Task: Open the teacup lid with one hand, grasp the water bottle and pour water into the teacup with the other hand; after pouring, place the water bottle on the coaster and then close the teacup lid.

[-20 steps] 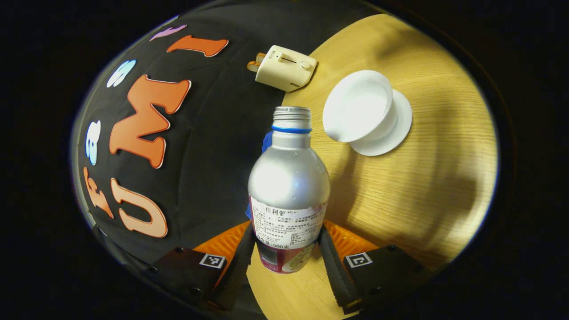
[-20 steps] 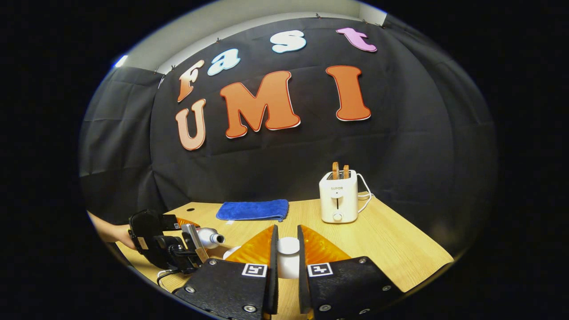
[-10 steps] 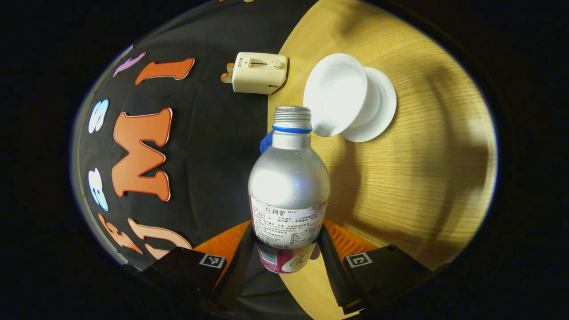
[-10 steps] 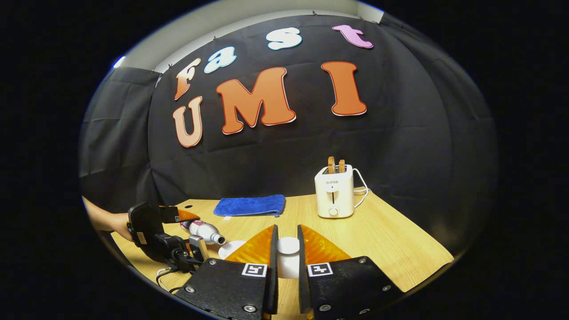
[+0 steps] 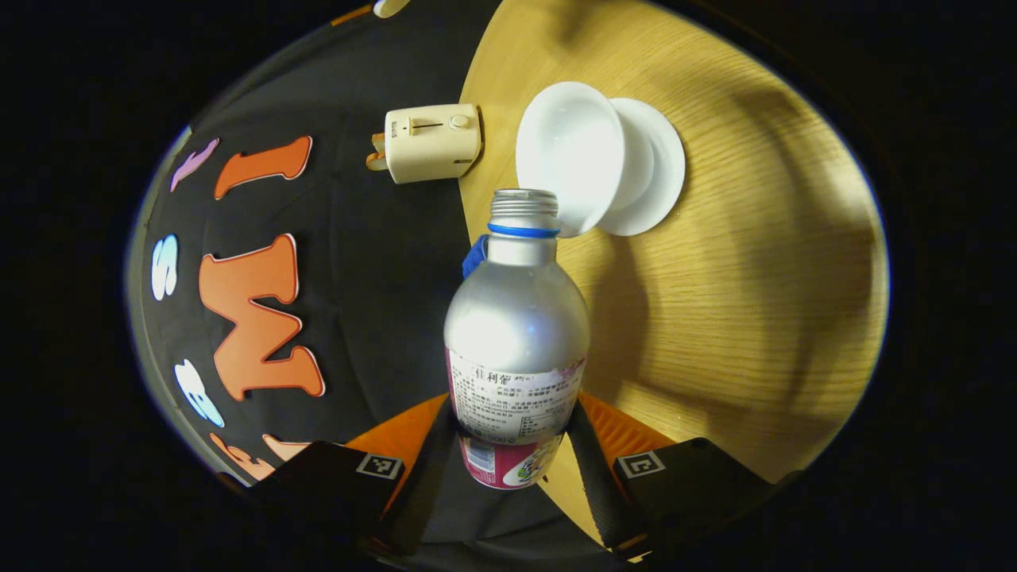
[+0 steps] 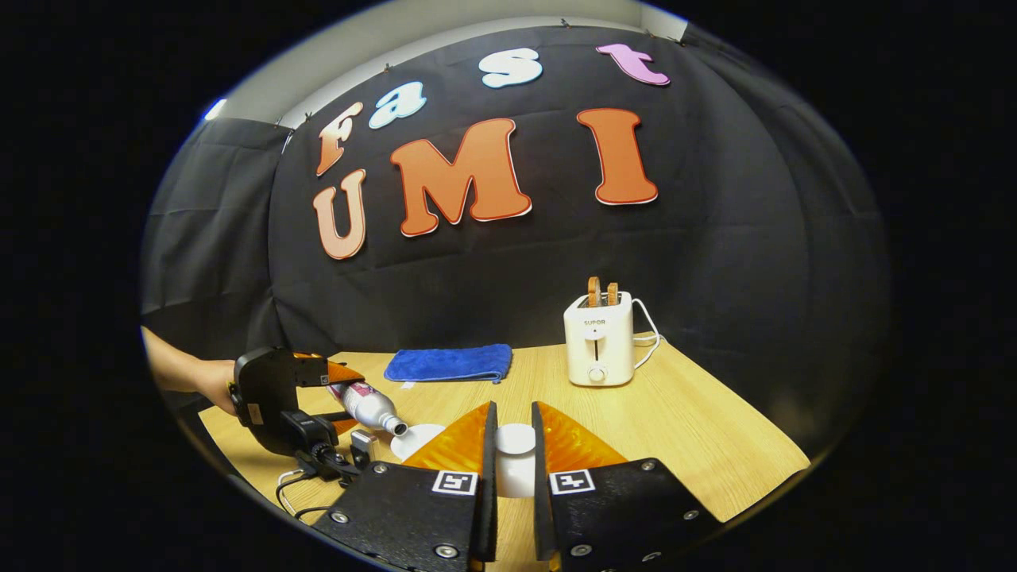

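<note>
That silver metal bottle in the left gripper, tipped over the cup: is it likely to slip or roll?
The silver metal bottle looks smooth and rounded, so it may slip. The left gripper clamps its labelled lower body, which probably helps. Set on its side it would likely roll; its open mouth is tipped toward the white teacup.

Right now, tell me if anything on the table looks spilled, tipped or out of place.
Nothing stands out. The bottle is tipped on purpose in the left gripper, its mouth at the open teacup. The right gripper holds the lid aside. No spilled water shows on the table.
</note>
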The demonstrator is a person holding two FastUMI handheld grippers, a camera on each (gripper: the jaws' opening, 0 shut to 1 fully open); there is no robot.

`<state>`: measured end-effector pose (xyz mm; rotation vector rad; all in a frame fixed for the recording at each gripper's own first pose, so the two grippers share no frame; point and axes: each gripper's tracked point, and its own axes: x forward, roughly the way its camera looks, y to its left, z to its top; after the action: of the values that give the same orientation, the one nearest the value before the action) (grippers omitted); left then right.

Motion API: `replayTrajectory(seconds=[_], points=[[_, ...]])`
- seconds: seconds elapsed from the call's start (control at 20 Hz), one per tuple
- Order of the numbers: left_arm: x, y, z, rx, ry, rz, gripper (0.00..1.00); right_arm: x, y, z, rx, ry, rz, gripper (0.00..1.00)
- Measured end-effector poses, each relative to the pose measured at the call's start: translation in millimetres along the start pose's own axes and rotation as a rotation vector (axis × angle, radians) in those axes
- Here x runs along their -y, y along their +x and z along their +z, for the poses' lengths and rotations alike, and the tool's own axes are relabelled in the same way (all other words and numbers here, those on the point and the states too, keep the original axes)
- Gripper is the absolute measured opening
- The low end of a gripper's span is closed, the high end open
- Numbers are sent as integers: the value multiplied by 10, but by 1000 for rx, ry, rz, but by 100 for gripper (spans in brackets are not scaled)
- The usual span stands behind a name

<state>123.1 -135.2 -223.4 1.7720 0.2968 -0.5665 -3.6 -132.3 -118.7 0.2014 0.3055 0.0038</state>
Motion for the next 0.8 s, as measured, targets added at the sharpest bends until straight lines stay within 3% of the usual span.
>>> replayTrajectory(seconds=[0.4, 0.8], points=[[-237, -21, -5, 1, 138, 44, 83, -49, 15, -21, -7, -25, 9, 19], [-396, -17, -28, -17, 179, 82, 83, -113, 24, 0, 0, -46, 27, 19]])
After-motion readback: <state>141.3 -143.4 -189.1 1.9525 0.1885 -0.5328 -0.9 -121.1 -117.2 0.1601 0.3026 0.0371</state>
